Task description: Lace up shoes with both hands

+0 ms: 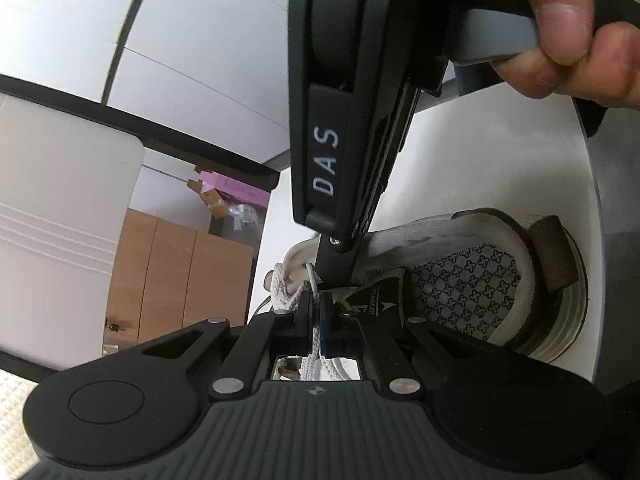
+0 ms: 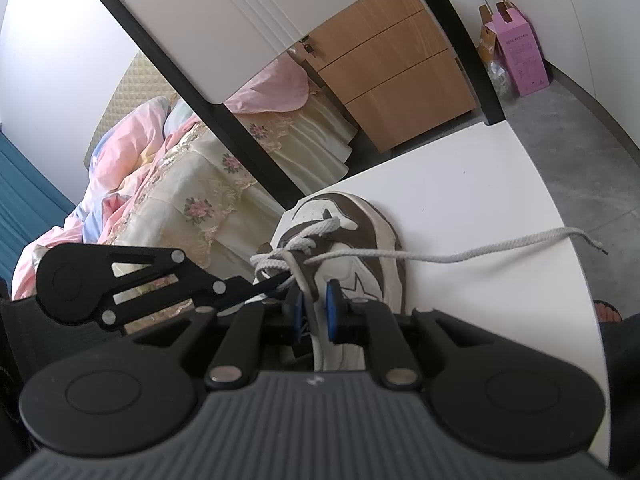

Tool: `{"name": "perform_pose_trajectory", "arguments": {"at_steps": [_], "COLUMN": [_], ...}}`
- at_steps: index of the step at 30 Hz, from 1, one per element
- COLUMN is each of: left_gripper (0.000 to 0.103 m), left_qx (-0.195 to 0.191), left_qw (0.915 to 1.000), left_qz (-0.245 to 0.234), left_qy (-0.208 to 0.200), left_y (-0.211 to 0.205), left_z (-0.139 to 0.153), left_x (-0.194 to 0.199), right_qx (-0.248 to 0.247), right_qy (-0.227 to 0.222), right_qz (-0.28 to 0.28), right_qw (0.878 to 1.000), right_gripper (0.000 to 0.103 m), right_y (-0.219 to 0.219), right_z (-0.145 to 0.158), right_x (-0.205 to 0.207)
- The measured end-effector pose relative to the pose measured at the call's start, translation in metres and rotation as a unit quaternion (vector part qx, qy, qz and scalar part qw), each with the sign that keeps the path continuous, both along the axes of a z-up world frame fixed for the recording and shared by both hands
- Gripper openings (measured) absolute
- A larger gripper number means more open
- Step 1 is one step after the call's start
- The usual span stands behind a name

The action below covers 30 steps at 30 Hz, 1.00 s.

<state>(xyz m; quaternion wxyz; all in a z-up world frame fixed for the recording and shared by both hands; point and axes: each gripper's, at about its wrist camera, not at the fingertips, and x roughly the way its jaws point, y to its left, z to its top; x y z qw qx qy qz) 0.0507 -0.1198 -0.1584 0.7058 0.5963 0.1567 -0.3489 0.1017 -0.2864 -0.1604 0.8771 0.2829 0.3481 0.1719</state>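
Left claw (image 1: 316, 322) is pinched tight on the grey-white lace (image 1: 315, 336), which runs between its blue pads just above the shoe's eyelets. Right claw (image 2: 314, 312) sits over the shoe tongue with a narrow gap between its pads; a tan strand or edge runs up through that gap, but I cannot tell if the pads actually press it, so call it slightly spread. From the left camera its black fingers come down right beside the lace, touching or nearly so.

Shoe (image 2: 360, 240) is a white and brown sneaker lying on the white table (image 2: 480, 184), toe pointing away in the right view. 1 loose lace end (image 2: 520, 242) trails off to the right across the table, frayed tip near the edge.

Step in hand looks like threading or tightening a crossing. To do it well: keep the left pinch firm near the eyelet so the strand stays taut, bring the right claw onto the strand squarely before closing, pull along the lace's line, not sideways, and watch that the loose end doesn't slip off the table.
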Motion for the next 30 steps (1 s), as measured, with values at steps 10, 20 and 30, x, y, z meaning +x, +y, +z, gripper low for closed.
{"name": "perform_pose_trajectory", "arguments": {"at_steps": [10,20,30], "left_gripper": [0.003,0.003,0.004], "left_qx": [-0.016,-0.022,-0.043], "left_qw": [0.9972,0.9965,0.9957], "left_qz": [0.005,0.011,0.023], "left_qy": [0.073,0.08,0.078], "left_y": [-0.002,0.001,-0.006], "left_z": [0.03,0.019,0.025], "left_x": [0.02,0.026,0.04], "right_qx": [-0.134,-0.031,0.332], "right_qy": [-0.059,-0.017,0.105], "right_qz": [0.048,0.038,-0.112], "right_qw": [0.988,0.999,0.931], "right_gripper": [0.013,0.016,0.022], "right_y": [0.028,0.002,-0.065], "right_z": [0.014,0.005,-0.051], "right_x": [-0.009,0.0,0.008]}}
